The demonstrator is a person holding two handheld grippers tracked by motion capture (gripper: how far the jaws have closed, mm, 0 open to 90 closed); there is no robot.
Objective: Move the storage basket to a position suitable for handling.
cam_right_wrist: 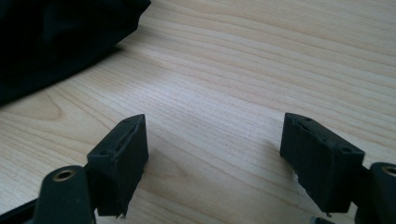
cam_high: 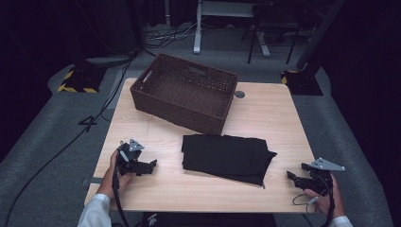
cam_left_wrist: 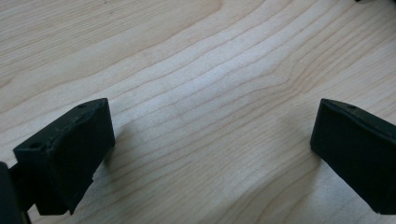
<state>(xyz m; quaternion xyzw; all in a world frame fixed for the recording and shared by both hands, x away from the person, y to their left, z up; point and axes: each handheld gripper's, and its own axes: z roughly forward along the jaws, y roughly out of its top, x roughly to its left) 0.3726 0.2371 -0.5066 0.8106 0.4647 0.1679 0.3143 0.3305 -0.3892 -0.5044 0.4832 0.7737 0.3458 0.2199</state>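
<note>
Since the black cloth [cam_high: 226, 157] lies folded flat on the counter [cam_high: 279, 118], between the two grippers and just in front of the wicker basket [cam_high: 185, 92], it is taken as the thing to be handled. Left gripper [cam_high: 152, 164] rests near the left edge, fingers [cam_left_wrist: 70, 154] spread wide over bare wood, nothing between them. Right gripper [cam_high: 289, 174] sits near the right front corner, fingers [cam_right_wrist: 119, 161] apart at a moderate gap, also empty; a corner of the cloth shows at the upper left of the right gripper view [cam_right_wrist: 51, 42], close but not touching.

Judgement: the cloth looks light, soft and limp, with several layers stacked. It will sag and may unfold if lifted from one point. The right edge looks uneven, with a layer sticking out. Best hold seems to be a pinch through all layers at two near corners, one per gripper, so the fold stays together. No breakage risk; low slip on rubbery pads
</note>
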